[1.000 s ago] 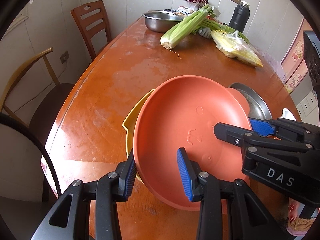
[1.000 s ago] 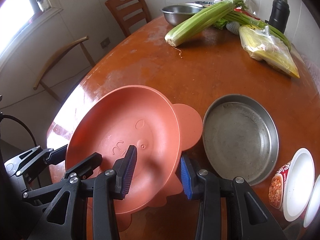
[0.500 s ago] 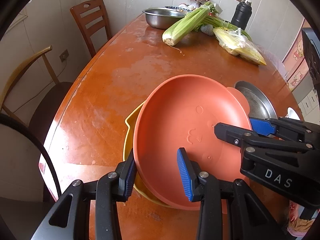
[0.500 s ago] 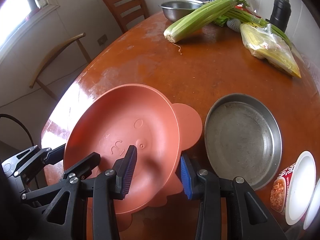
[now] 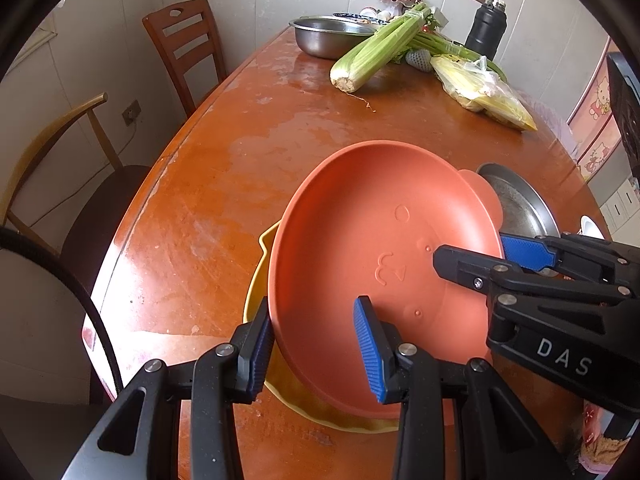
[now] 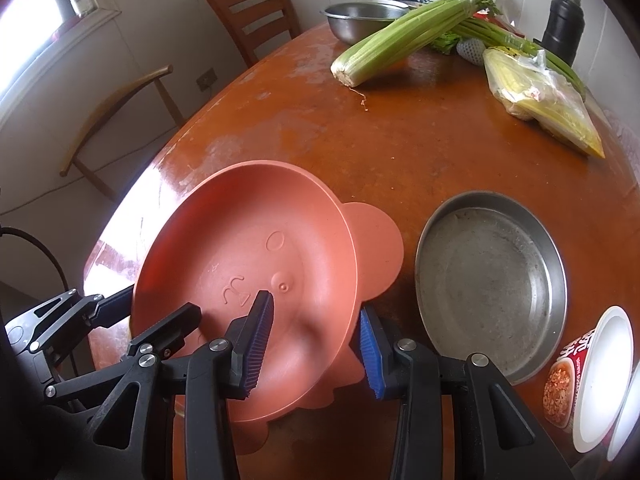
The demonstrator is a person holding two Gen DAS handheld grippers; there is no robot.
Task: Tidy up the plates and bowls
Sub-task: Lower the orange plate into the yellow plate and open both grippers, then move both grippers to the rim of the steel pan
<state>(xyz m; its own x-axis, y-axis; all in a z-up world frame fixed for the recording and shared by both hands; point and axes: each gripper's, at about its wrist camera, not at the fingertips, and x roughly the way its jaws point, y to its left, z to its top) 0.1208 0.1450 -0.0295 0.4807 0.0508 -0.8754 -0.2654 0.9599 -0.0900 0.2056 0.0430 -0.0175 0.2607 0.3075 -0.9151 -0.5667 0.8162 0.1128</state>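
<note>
Yellow dish showing more under orange plate, steel pan beside

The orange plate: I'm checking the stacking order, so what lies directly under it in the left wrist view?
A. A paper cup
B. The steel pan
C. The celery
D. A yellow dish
D: a yellow dish peeks out from beneath the left edge of the orange plate, while the steel pan sits beside it.

left gripper: black frame | blue ribbed pads | silver screws | right gripper: "DAS" lettering
</note>
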